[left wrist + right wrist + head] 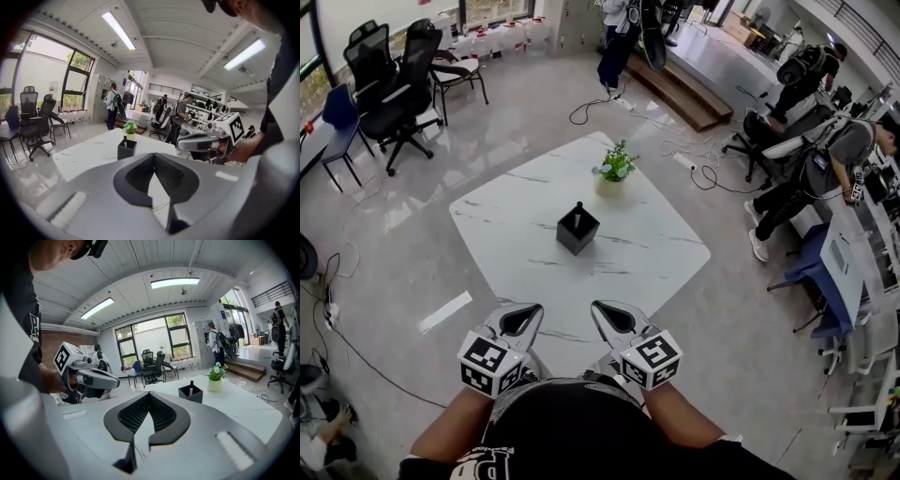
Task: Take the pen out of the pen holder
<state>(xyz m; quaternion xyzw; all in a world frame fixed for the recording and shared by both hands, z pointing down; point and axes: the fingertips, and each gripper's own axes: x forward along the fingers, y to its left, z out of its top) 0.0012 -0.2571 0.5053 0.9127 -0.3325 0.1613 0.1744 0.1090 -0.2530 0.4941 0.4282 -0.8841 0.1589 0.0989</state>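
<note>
A black square pen holder (577, 232) stands near the middle of the white marble table (656, 253), and a dark pen (577, 207) sticks upright out of it. Both grippers hover at the table's near edge, well short of the holder. My left gripper (532, 311) is shut with nothing in it, and so is my right gripper (600, 309). The left gripper view looks past the shut left gripper (153, 155) to the holder (126, 149) far ahead. From the right gripper (149, 393), the holder (191, 393) and pen (191, 383) lie ahead to the right.
A small potted plant (614, 170) stands on the table just beyond the holder. Black office chairs (394, 84) are at the far left. Cables (694, 155) trail over the floor. People and desks (825, 159) fill the right side, with wooden steps (684, 94) behind the table.
</note>
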